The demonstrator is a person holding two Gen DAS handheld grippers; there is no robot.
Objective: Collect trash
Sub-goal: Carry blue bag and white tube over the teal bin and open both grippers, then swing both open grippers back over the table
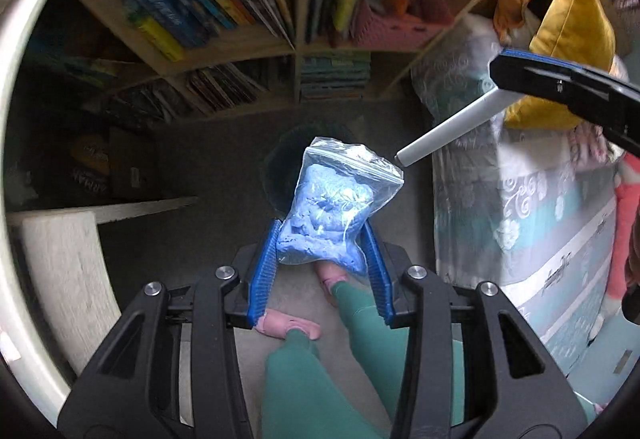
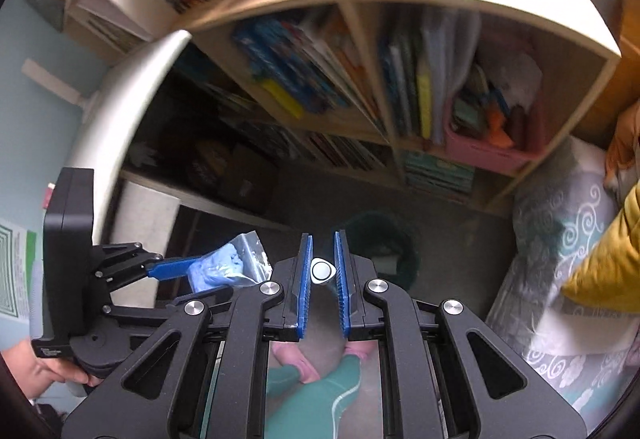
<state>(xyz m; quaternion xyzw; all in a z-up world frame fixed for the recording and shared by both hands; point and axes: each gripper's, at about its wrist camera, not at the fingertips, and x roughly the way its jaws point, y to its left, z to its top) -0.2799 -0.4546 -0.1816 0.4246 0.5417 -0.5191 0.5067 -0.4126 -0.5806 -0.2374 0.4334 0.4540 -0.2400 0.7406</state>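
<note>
My left gripper [image 1: 322,235] is shut on a clear zip bag of blue putty [image 1: 332,207] and holds it in the air over a dark round bin [image 1: 276,167] on the floor. The bag also shows in the right wrist view [image 2: 228,267], left of my right gripper. My right gripper [image 2: 323,271] is shut on a white marker [image 2: 322,271], seen end-on. In the left wrist view the marker [image 1: 452,127] points down-left toward the bag's top, held by the right gripper [image 1: 504,69]. The bin [image 2: 384,247] lies beyond the right fingers.
A wooden bookshelf [image 1: 288,47] full of books stands behind the bin. A bed with patterned cover [image 1: 520,199] and a yellow pillow [image 1: 572,27] is on the right. A white round table edge [image 2: 120,111] is on the left. The person's legs and pink socks [image 1: 288,323] are below.
</note>
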